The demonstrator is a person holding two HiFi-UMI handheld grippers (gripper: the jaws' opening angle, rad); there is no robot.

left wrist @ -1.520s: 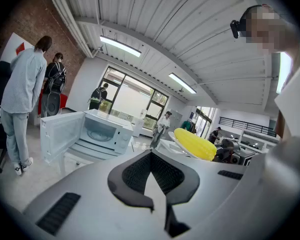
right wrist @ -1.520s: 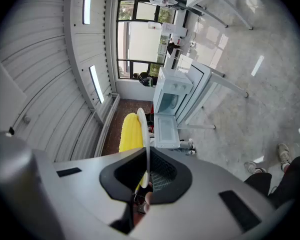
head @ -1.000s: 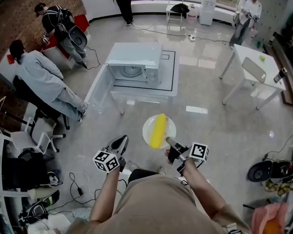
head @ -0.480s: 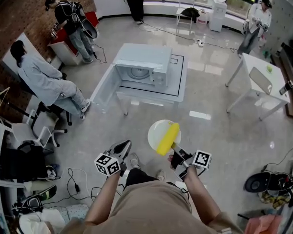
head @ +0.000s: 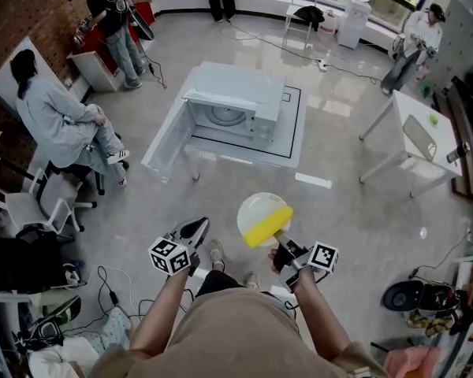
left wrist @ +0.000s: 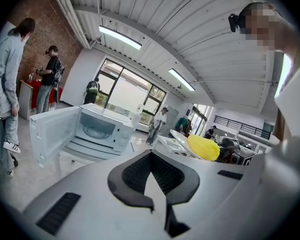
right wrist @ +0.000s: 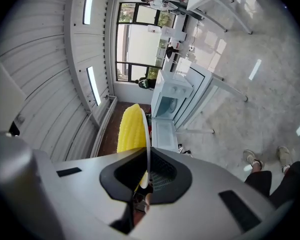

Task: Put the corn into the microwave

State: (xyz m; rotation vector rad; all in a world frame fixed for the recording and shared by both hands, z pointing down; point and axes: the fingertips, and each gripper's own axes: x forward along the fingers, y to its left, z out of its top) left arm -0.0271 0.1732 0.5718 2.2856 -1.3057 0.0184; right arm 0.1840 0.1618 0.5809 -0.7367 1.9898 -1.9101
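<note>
Got a white microwave (head: 235, 105) up ahead on a low white table (head: 296, 136), door already swung wide open, well apart from both claws. Closer in, holding a round white plate (head: 256, 207) out front by its near rim, right gripper (head: 281, 241) clamped tight on that thin edge. Carrying the corn (head: 269, 227) on top of it, lying crosswise on the near part of the plate, just past the jaw tips and nearly touching them. Not pinching the corn itself at all, only the plate. Left gripper (head: 194, 230) just beside, jaws together on nothing. Guessing light and stiff for the corn, but round and smooth-looking, so probably happy to roll off with any tilt. Thin plate pinched at one edge, so likely to sag or twist too. Better to keep hold of the rim and stay level than grab the corn around its middle.
</note>
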